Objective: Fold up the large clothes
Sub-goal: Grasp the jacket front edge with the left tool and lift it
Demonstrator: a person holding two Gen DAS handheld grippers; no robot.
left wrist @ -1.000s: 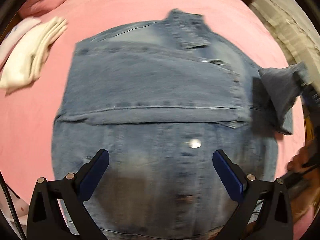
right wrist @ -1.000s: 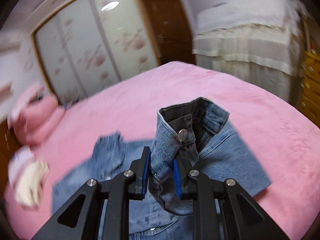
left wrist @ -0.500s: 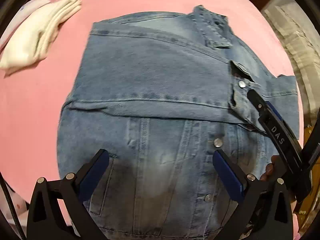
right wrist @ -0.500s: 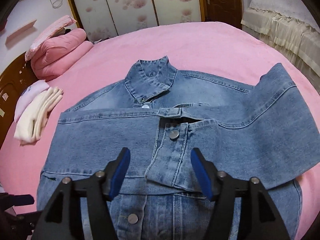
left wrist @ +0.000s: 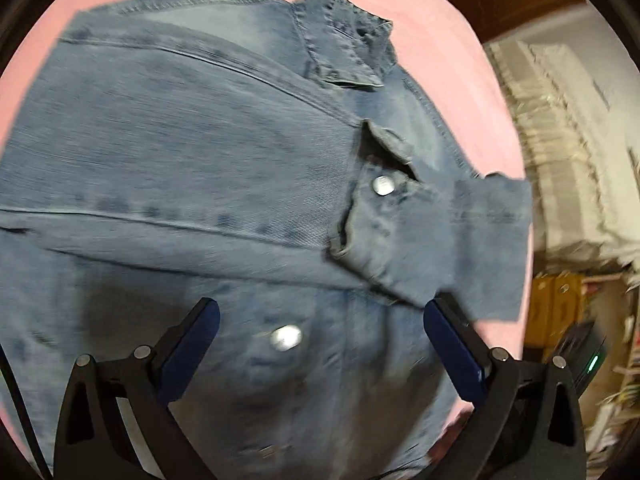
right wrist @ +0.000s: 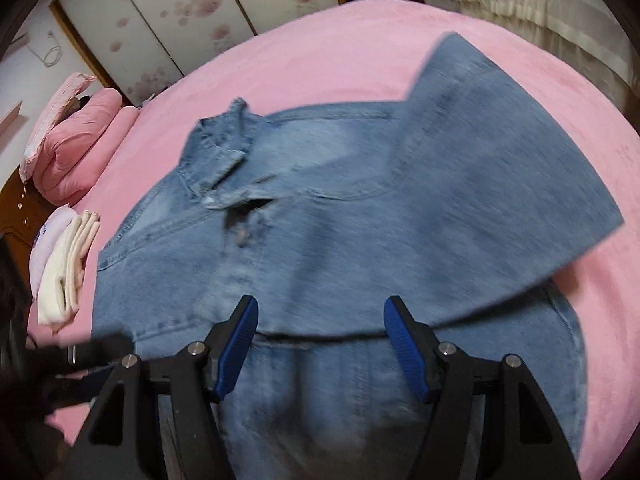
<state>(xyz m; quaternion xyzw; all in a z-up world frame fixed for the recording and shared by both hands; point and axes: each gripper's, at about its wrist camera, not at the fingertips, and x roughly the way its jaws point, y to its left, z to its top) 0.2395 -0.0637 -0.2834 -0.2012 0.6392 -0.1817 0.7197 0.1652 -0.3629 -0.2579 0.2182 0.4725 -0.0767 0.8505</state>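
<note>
Denim jacket [right wrist: 360, 220] lies flat on the pink bed [right wrist: 360, 52], collar far, hem near — left gripper [left wrist: 320, 344] and right gripper [right wrist: 320, 344] both spread, empty, above the lower front panel.

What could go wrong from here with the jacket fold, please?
1. Both sleeves lie loosely across the jacket; the cuff is rumpled, so the next fold may trap a lump.
2. The right sleeve sticks out past the body onto the bed, so the bundle could come out uneven.
3. Both the left gripper and the right gripper are open and hold nothing; a grab at the hem may catch only one layer.
</note>
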